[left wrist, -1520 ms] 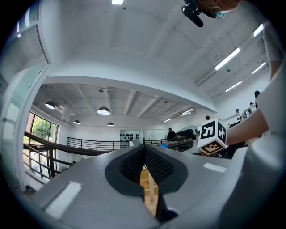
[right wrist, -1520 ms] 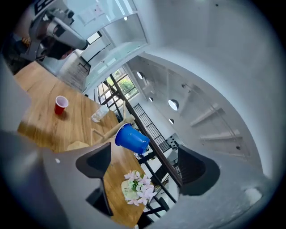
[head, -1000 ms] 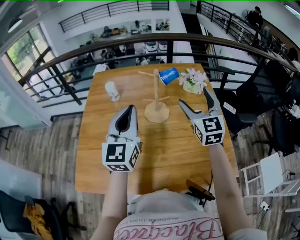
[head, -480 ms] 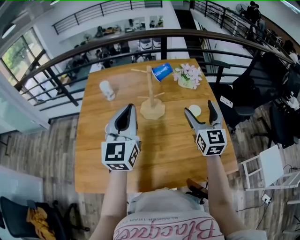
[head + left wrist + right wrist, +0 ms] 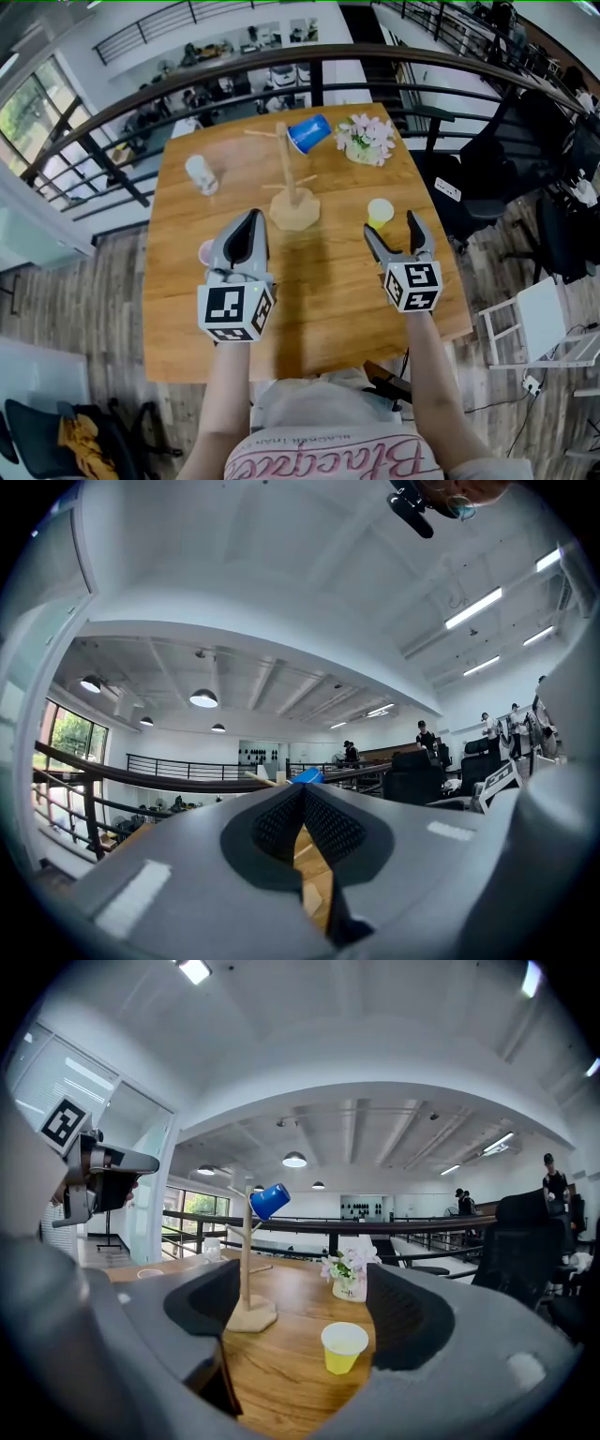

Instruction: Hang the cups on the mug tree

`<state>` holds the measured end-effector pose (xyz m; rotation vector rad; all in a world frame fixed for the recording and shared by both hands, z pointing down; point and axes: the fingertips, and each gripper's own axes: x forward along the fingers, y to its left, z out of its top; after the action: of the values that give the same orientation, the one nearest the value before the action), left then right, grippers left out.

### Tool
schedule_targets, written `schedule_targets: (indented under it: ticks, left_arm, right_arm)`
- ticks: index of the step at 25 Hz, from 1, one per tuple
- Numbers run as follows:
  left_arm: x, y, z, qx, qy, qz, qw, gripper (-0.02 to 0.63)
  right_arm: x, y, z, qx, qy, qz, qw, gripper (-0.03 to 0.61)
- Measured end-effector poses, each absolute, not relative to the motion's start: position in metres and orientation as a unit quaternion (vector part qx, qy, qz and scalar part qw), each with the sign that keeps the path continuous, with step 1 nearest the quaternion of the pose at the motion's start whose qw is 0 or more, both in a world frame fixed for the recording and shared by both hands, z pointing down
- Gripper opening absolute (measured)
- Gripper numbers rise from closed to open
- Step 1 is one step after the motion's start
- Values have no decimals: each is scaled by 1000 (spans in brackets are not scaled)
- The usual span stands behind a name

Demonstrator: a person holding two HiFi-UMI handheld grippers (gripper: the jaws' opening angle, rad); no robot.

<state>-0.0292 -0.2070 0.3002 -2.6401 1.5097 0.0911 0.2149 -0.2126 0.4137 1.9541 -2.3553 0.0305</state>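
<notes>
Head view: the yellow cup [image 5: 380, 212] stands upright on the tabletop [image 5: 328, 300], just ahead of the right tool [image 5: 390, 227] and right of the mug tree [image 5: 286, 178]. The right hand is plainly the nearer one. The left tool [image 5: 251, 217] rests on the other side of the tree, with a pink cup [image 5: 206, 251] half hidden beside it. A blue cup [image 5: 308, 134] already hangs tilted on an upper peg. A clear cup [image 5: 200, 173] sits far left, and a small pot [image 5: 367, 139] holds flowers.

Left gripper view: the left tool [image 5: 302, 794] is closed, pads together, nothing between them. Only a sliver of tabletop and the blue cup [image 5: 307, 777] show past it.

Right gripper view: the right tool [image 5: 309, 1316] is wide, its jaws having just closed a little. It points level at the yellow cup [image 5: 344, 1346], which sits ahead within the gap, nearer the right jaw and untouched. The cup's long axis is vertical, mouth up, and it looks empty. The mug tree [image 5: 246, 1251] stands beyond it to the left, so a grasp would likely need a short push forward.
</notes>
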Motion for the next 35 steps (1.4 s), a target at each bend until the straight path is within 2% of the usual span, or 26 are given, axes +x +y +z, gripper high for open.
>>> schedule_targets:
  ticks: [12,17,35]
  left_arm:
    - [0,-214,329,-871,491,10,30,12]
    - [7,-219,334,-867,498,4,34,12]
    - [18,-247,358,-851,523,-34,27,12]
  right_arm:
    - [235,-230,486,630,-771,76,59,393]
    - [240,-243,522,626,-767,99,98,387]
    - [264,-297,585,610,-765,166,126,387]
